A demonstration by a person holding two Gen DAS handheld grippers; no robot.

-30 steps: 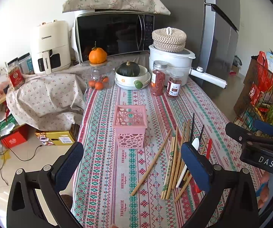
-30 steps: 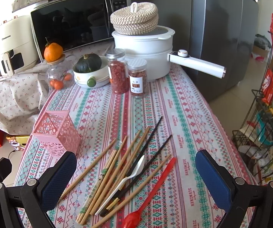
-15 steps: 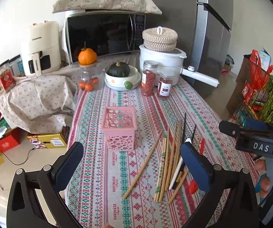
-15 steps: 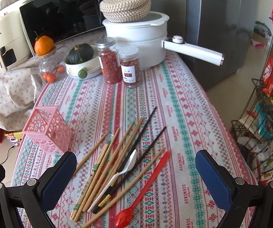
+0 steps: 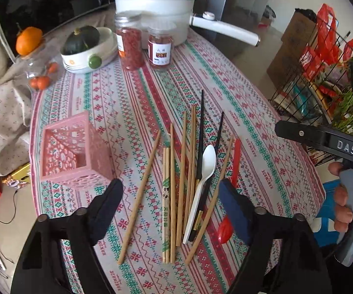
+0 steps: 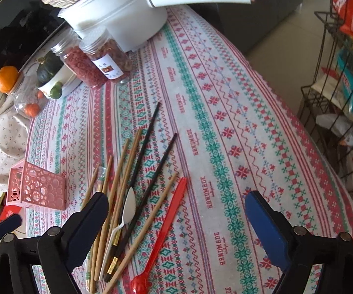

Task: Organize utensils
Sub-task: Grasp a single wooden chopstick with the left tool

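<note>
Both of my tools hang above the patterned surface (image 6: 237,122) with nothing held. The left gripper (image 5: 171,203) has its fingers spread wide over the near ends of the utensils. The right gripper (image 6: 176,210) is just as wide open, its span taking in the red spoon (image 6: 161,235).

The utensils lie loose in a rough fan on the cloth: wooden chopsticks (image 5: 181,171), two black chopsticks (image 5: 201,132), and a white spoon (image 5: 204,176) resting across them, with the red spoon at the right edge of the bunch. The pink basket (image 5: 71,152) stands upright just left of the pile, apart from it. From the left wrist view I see a hand (image 5: 345,208) gripping the right tool's handle.
</note>
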